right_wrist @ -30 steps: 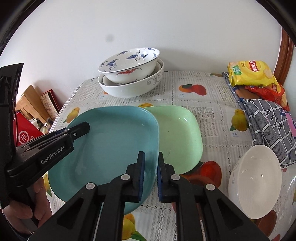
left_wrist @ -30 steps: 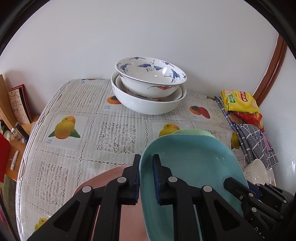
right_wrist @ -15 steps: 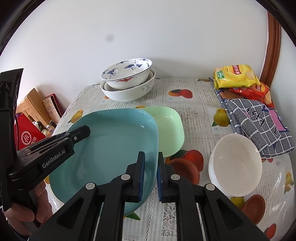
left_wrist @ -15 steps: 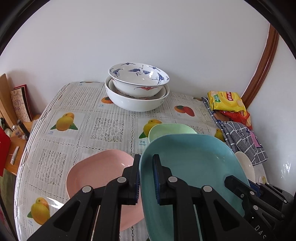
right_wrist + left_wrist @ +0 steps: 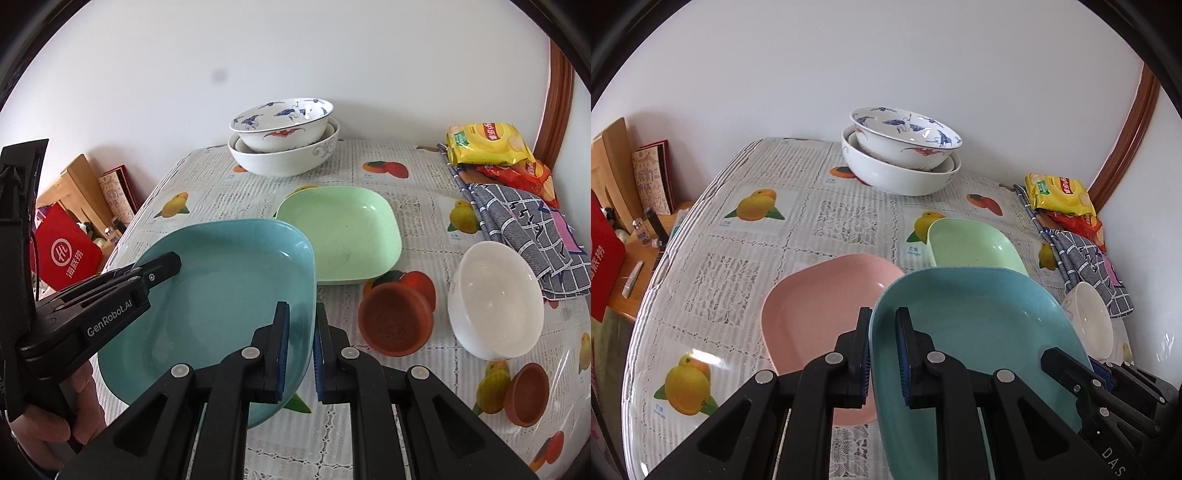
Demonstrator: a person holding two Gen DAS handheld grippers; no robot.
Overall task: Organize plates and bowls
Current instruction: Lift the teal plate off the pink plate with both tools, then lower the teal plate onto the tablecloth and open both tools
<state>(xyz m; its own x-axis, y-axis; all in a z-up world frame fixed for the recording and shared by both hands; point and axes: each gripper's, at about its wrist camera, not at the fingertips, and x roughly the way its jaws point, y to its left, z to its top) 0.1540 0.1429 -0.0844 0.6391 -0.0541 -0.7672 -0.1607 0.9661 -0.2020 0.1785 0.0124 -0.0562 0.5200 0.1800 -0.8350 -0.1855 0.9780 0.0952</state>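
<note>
Left wrist view: the pink plate (image 5: 827, 317) now shows far more than a second ago; the left gripper (image 5: 882, 350) pinches the left rim of the teal plate (image 5: 979, 332), held above the table (image 5: 798, 221). Right wrist view: the right gripper (image 5: 300, 343) clamps the same plate's right rim; the green plate (image 5: 343, 236) lies beyond it, farther off than before.

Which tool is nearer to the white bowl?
Right. The right tool grips the teal plate's edge on the side facing the white bowl; the left tool grips its opposite edge.

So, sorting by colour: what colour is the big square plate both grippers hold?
The big square plate is teal-blue, clearest in the right wrist view.
</note>
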